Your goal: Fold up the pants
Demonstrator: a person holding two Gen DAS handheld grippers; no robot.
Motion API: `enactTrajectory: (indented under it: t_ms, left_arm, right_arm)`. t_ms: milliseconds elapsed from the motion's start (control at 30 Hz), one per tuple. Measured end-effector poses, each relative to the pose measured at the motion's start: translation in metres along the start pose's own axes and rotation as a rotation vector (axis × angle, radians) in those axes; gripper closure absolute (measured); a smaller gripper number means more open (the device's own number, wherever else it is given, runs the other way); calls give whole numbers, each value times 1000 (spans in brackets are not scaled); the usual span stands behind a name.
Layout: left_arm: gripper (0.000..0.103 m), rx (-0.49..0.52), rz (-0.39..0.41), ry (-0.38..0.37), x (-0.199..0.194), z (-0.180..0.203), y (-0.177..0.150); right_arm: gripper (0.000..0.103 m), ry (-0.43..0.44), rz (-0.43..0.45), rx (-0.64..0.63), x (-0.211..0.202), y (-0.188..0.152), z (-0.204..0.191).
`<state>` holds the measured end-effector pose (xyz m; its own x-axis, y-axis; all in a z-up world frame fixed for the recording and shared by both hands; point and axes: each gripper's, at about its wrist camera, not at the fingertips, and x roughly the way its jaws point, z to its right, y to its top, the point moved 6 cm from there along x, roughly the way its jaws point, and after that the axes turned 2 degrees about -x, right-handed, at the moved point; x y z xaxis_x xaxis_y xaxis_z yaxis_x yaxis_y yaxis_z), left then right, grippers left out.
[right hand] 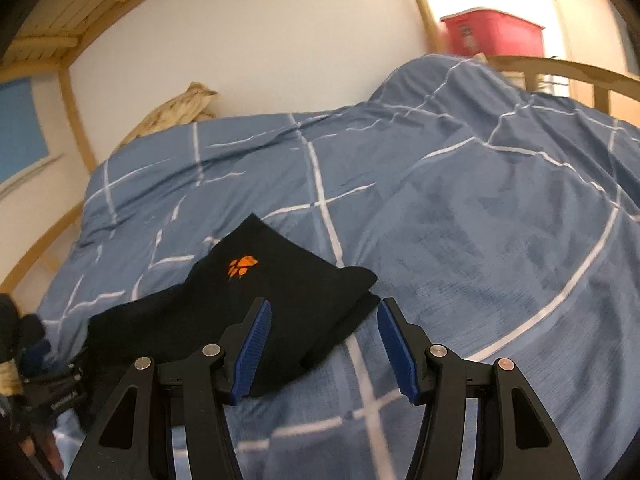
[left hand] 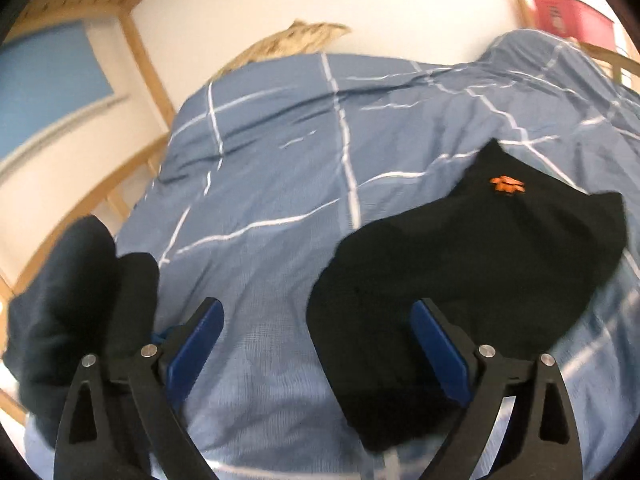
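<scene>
Your left gripper (left hand: 316, 336) tilts down over the blue checked duvet (left hand: 260, 184), jaws spread wide with nothing between them. To its right the folded black pants (left hand: 480, 248), orange paw print up, lie flat on the duvet. Your right gripper (right hand: 325, 344) angles down at their near corner, jaws partly open, gripping nothing.

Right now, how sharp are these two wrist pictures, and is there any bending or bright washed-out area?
Left wrist view: soft with motion blur, the folded black pants with an orange paw logo smeared at the edges. Right wrist view: crisper, the paw print readable. Both: fisheye curves the wooden bed frame and the blue checked duvet, dark corners; the white wall looks washed out.
</scene>
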<state>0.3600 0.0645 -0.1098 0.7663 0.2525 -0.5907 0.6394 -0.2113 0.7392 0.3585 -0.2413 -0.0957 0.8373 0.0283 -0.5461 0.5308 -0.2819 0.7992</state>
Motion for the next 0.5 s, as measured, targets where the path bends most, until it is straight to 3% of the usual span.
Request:
enactTrajectory:
  t_ms: [167, 333, 500]
  left_arm:
    - [7, -111, -63, -127, -14, -3, -24]
    - [8, -202, -125, -217, 6, 1, -57]
    - [17, -224, -150, -306, 9, 5, -69]
  right_arm:
    - [46, 58, -100, -78, 3, -6, -2]
    - [46, 50, -200, -267, 13, -27, -19]
    - [46, 119, -253, -339, 20, -44, -38]
